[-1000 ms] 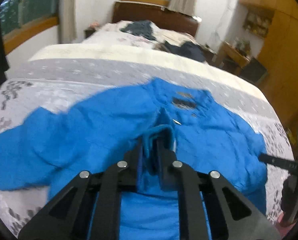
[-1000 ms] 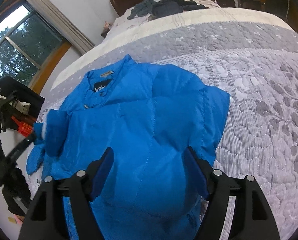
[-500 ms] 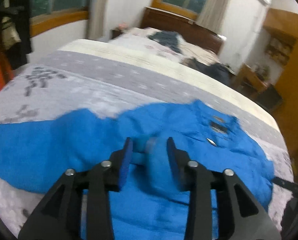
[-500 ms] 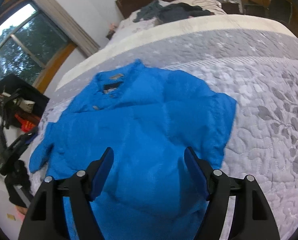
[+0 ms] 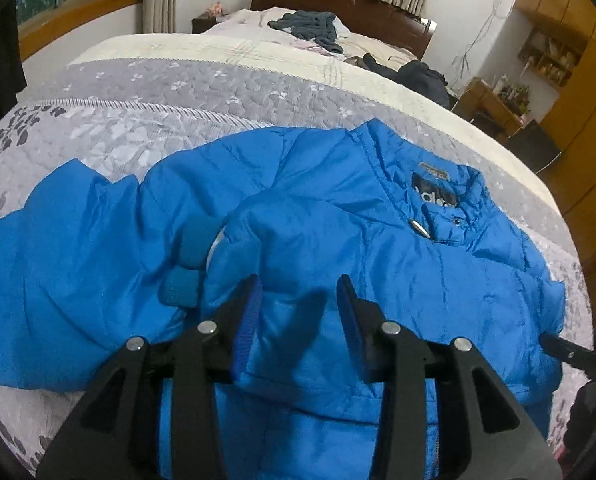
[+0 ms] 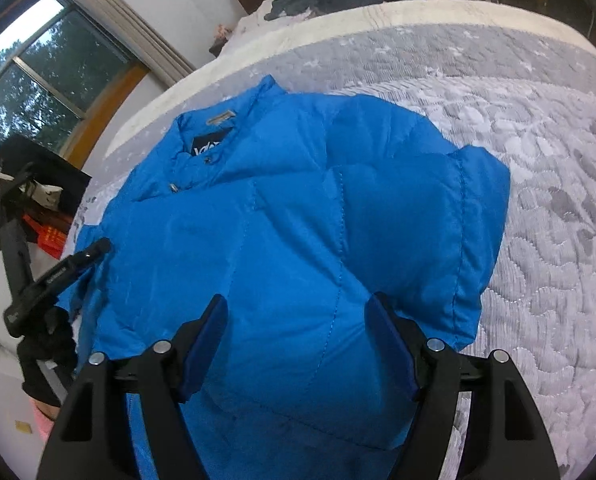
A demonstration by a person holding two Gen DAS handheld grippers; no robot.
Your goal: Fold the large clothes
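While the blue puffer jacket (image 5: 338, 248) lies front up on the grey patterned bedspread (image 5: 137, 120), collar toward the far side of the bed, both tools hang above it with nothing in them. The left gripper (image 5: 298, 300) has its jaws standing wide apart over the chest of the jacket. A second ago those jaws were pinched on the knitted cuff (image 5: 179, 286) of a sleeve, and half a second ago they were parting around it; now the cuff rests on the jacket just left of the left finger. That sleeve (image 5: 77, 260) has been carried inward, though much of it still bulges out to the left over the bedspread. The right gripper (image 6: 295, 320) is also spread wide, as it was a second ago, hovering over the lower middle of the jacket. From its camera, the side of the jacket near the bedspread already shows a straight folded edge (image 6: 474, 264), and the left gripper's black body (image 6: 57, 272) appears at the far left. Dark clothes (image 5: 310, 26) are heaped on a second bed behind. The release suggests one sleeve fold is roughly placed. Likely the sleeve needs flattening before the body is folded.
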